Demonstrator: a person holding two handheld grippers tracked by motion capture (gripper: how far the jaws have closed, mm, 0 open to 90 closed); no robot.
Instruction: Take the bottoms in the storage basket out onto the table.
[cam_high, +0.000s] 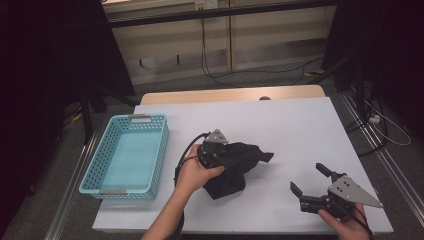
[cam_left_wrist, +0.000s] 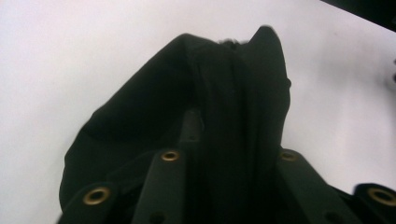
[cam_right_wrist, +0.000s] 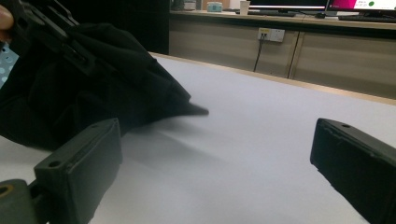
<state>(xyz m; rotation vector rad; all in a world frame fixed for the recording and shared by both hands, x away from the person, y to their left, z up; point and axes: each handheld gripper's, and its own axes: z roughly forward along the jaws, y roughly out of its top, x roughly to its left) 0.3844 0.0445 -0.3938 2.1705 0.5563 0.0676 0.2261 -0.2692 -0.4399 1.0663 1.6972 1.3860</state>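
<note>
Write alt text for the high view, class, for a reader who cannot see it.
The left tongs grip a bunched black cloth on a white table. An empty turquoise basket sits to its left; the right tongs rest open near the table's front right.

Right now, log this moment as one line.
left gripper: jaws around black cloth | right gripper: jaws open, empty | basket: empty

A white-topped counter (cam_high: 300, 125) with a pale wooden far edge stands on grey floor (cam_high: 190, 82). Beyond it runs a low beige wall cabinet (cam_high: 280, 40), cables (cam_high: 205, 45) hanging before it. Dark drapes (cam_high: 50, 60) close off left and right. Dim, even light.
</note>
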